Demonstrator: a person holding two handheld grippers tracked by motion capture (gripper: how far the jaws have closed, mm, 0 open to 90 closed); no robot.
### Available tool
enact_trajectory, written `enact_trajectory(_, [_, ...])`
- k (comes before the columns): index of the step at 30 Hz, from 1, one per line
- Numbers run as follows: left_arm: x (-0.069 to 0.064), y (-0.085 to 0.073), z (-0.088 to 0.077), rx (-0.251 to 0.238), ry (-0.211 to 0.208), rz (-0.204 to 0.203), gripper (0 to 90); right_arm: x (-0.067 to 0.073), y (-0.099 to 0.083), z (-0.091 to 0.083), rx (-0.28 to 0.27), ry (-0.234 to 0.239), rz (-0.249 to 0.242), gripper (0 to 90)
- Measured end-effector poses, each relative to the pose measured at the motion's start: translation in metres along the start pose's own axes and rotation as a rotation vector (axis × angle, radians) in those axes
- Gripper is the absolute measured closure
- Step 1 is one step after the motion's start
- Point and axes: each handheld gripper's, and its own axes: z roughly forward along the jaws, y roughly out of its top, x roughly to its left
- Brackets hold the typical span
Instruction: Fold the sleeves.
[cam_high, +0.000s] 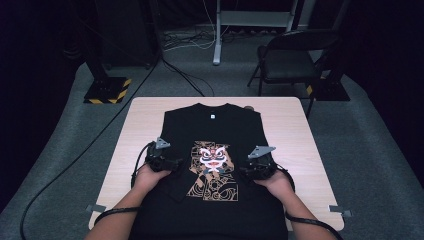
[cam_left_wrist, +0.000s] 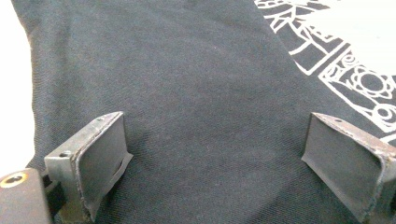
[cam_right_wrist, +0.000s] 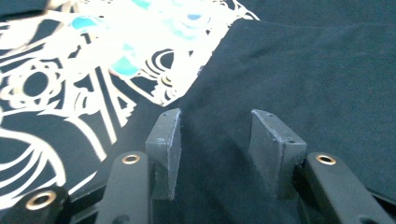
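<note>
A black T-shirt (cam_high: 220, 127) with a white, gold and red lion-face print (cam_high: 212, 157) lies flat on a light wooden table (cam_high: 142, 115), collar at the far side. My left gripper (cam_high: 176, 164) rests on the shirt's left side, beside the print. In the left gripper view its jaws stand wide apart over plain black cloth (cam_left_wrist: 205, 84), so the left gripper (cam_left_wrist: 215, 149) is open. My right gripper (cam_high: 244, 171) sits on the shirt's right side. In its own view the right gripper (cam_right_wrist: 217, 140) is partly open, and dark cloth (cam_right_wrist: 308, 70) lies under the pads without being pinched.
A folding chair (cam_high: 290, 57) stands on the grey floor beyond the table's far right corner. A stand with a yellow-and-black base (cam_high: 107, 90) is at the far left, with cables (cam_high: 185, 75) trailing across the floor. Bare tabletop borders the shirt on both sides.
</note>
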Motion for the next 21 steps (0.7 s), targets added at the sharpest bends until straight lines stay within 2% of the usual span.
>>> enact_trajectory(2, [0.000, 0.000, 0.000, 0.000, 0.001, 0.000, 6.9, 0.003, 0.006, 0.006, 0.025, -0.038, -0.001, 53.8])
enact_trajectory(4, [0.000, 0.000, 0.000, -0.001, 0.003, 0.000, 6.9, 0.006, 0.011, 0.009, 0.037, -0.055, -0.007, 54.5])
enact_trajectory(7, [0.000, 0.000, 0.000, 0.000, 0.003, 0.001, 6.9, 0.010, 0.020, 0.009, 0.070, -0.107, -0.039, 55.3])
enact_trajectory(8, [0.000, 0.000, 0.000, 0.000, 0.003, 0.001, 6.9, 0.011, 0.024, 0.007, 0.062, -0.116, -0.049, 55.3])
enact_trajectory(11, [0.000, 0.000, 0.000, -0.001, 0.004, 0.000, 6.9, 0.009, 0.035, 0.001, 0.012, -0.096, -0.042, 54.8])
enact_trajectory(13, [0.000, 0.000, 0.000, -0.001, 0.004, 0.000, 6.9, 0.005, 0.042, 0.004, -0.012, -0.062, 0.001, 54.9])
enact_trajectory(15, [-0.001, 0.000, 0.000, -0.001, 0.005, 0.000, 6.9, -0.001, 0.046, 0.015, -0.023, -0.028, 0.061, 56.0])
enact_trajectory(18, [0.000, 0.000, 0.000, -0.001, 0.004, 0.000, 6.9, -0.004, 0.050, 0.037, 0.019, -0.066, 0.056, 57.2])
enact_trajectory(21, [0.000, 0.000, 0.000, -0.001, 0.004, 0.000, 6.9, -0.004, 0.052, 0.052, 0.023, -0.087, 0.060, 59.8])
